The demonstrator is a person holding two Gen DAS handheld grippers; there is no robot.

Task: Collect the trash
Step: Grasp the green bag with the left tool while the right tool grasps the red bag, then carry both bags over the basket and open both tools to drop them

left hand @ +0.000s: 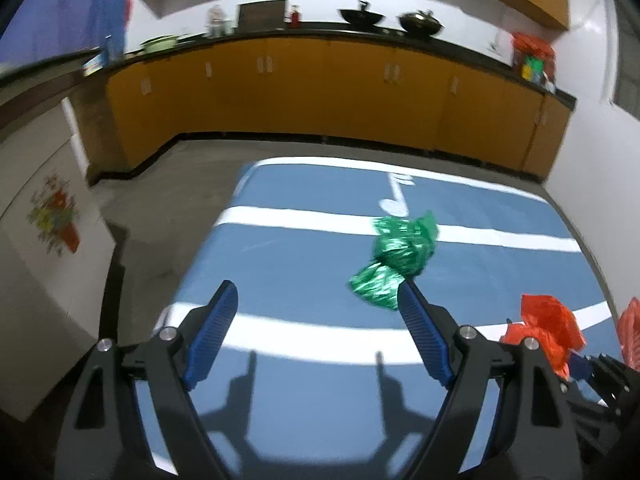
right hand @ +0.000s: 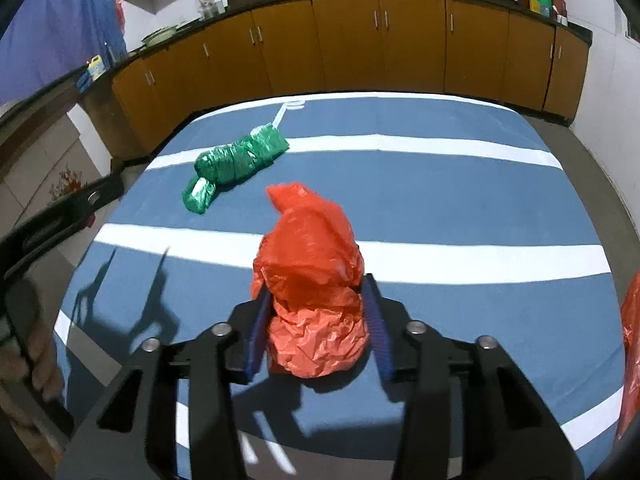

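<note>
On the left, the left gripper (left hand: 316, 304) hovers over the blue table (left hand: 280, 264) with its jaws spread wide and nothing between them. The green bag (left hand: 394, 258) lies just ahead and to the right of it, toward the table's far edge, one twisted end almost touching the tip of the right finger. In the right wrist view the green bag (right hand: 236, 164) runs long from near-left to far-right, slanting across the white stripes. This gripper is clearly the nearer one to it, so I judge a short shift right and forward would centre the bundle.

To the right, the right gripper (right hand: 316, 308) pinches the orange bag (right hand: 310, 280) near the table's near edge, both pads pressing its crumpled waist.

No brand or writing is readable; the cloth shows only a white music note (left hand: 396, 200).
</note>
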